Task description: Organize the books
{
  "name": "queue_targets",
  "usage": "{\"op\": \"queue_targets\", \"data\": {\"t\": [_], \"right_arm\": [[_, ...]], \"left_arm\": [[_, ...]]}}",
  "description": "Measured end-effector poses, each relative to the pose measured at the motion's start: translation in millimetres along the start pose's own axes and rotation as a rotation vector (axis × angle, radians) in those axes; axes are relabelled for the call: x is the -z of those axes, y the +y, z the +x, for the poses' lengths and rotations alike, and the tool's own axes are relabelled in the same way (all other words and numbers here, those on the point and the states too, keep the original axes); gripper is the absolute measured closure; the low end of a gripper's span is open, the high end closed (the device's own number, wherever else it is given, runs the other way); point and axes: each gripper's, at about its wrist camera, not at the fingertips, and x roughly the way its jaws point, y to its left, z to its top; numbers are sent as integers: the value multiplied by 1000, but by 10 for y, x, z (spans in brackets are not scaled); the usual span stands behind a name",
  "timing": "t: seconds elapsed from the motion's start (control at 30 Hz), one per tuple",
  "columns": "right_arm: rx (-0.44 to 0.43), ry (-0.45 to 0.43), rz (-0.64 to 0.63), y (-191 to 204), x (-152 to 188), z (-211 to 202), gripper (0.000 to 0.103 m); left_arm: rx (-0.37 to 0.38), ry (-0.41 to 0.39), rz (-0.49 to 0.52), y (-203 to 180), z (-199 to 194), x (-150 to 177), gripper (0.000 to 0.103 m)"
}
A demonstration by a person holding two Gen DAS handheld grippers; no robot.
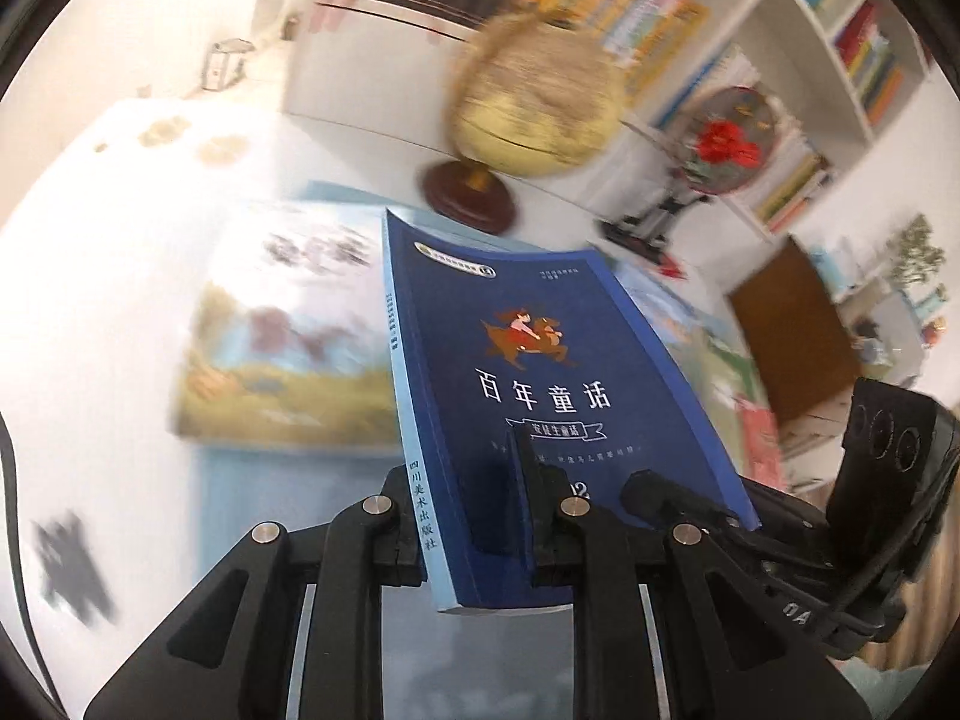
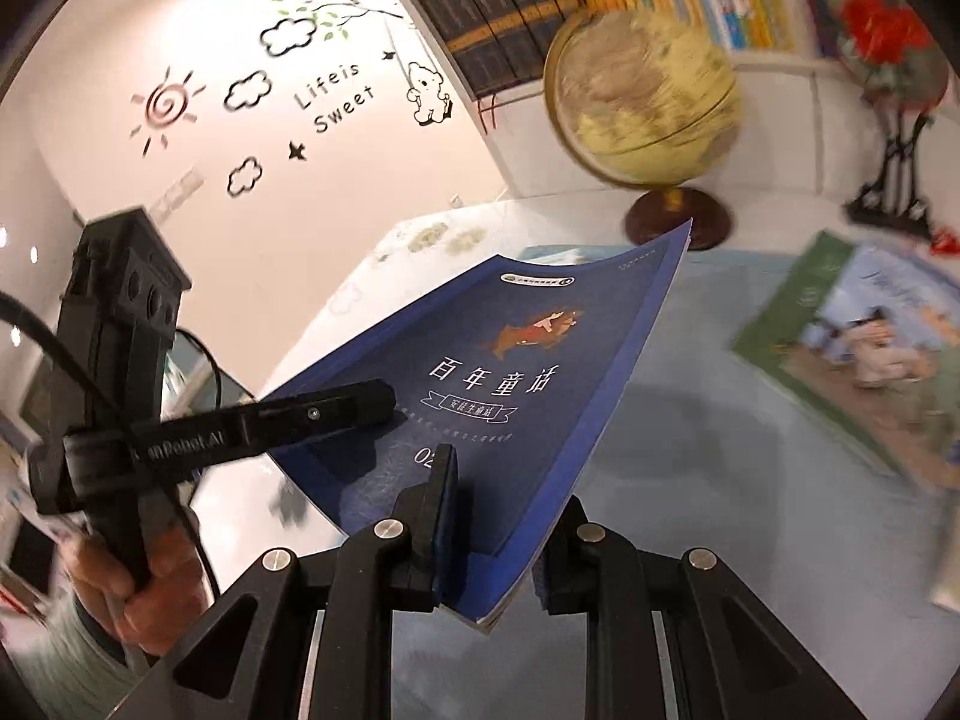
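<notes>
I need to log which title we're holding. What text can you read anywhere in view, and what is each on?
"百年童话": front cover of the blue book, held in both grippers' jaws.
"四川美术出版社": the book's spine.
"02": low on the cover, partly hidden.
"Life is Sweet": wall decal.
"...Pebet.AI": left gripper; first letters unclear.
Cover ribbon and small print, shelf book spines: too small or blurred.

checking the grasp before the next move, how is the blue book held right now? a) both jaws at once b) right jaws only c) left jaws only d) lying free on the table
a: the blue book is off the table, with the left gripper and right gripper each clamped on its bottom edge.
</notes>
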Motion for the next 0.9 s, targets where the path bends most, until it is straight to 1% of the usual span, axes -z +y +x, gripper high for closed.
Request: {"op": "queue_targets", "data": {"t": [0.03,0.07,0.13,0.17,0.27,0.33,0.43,0.57,0.73,0.83,0.9], "right_arm": [[-11,11,27,9,-54,174,83],[-19,23,46,10,-92,322,83],[-25,44,80,22,-163,620,83],[-23,52,91,26,-196,737,83],[6,65,98,34,-292,1043,83],[18,76,103,32,-373,1205,83],[31,91,114,14,-472,1357,83],[58,122,119,-19,-518,1534,83],[92,156,94,-5,-461,1689,83],[102,176,85,26,-451,1768,83],[92,187,86,39,-456,1811,81]], "left_arm": [[-14,5,1,76,30,-37,86],[-33,19,-3,229,101,-116,86],[-41,36,-15,421,199,-212,85],[-40,52,-29,569,286,-270,85],[-17,73,-57,810,461,-377,83],[-14,82,-72,884,527,-416,80],[-18,96,-81,1025,593,-457,75],[-38,129,-77,1200,688,-413,75],[-43,162,-90,1313,771,-303,75],[-49,157,-96,1354,768,-275,75],[-68,148,-117,1401,749,-283,76]]}}
